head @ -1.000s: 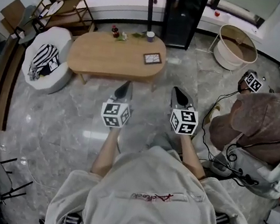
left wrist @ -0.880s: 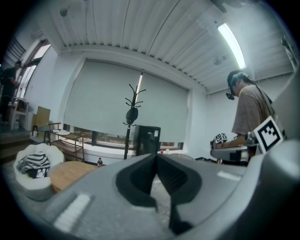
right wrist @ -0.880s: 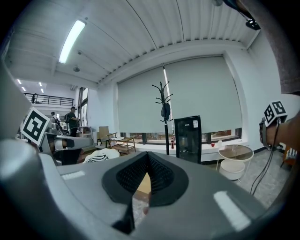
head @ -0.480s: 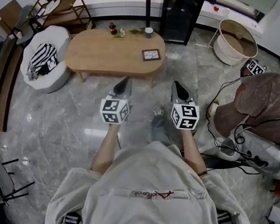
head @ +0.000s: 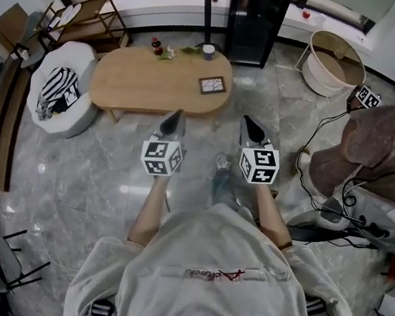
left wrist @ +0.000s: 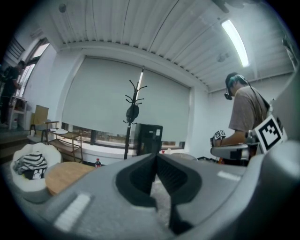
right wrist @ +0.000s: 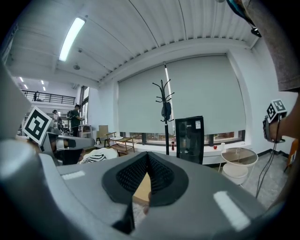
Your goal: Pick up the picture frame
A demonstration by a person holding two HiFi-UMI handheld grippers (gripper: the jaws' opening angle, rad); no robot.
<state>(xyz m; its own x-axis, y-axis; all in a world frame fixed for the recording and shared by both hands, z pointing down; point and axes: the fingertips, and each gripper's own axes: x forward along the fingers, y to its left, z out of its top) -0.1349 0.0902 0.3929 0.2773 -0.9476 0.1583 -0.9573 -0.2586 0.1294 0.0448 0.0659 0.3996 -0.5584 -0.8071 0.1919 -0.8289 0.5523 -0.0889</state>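
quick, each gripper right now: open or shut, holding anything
Left gripper: shut, holding nothing.
Right gripper: shut, holding nothing.

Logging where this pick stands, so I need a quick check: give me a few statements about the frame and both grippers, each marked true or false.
1. The picture frame lies flat on the wooden table. True.
2. The left gripper is shut on the frame. False: its jaws are together on nothing, and the frame lies untouched on the table.
3. The right gripper has its jaws together and holds nothing. True.
4. The frame lies at the table's left end, on the striped cloth. False: it lies near the table's right end, and the cloth is on the white chair left of the table.
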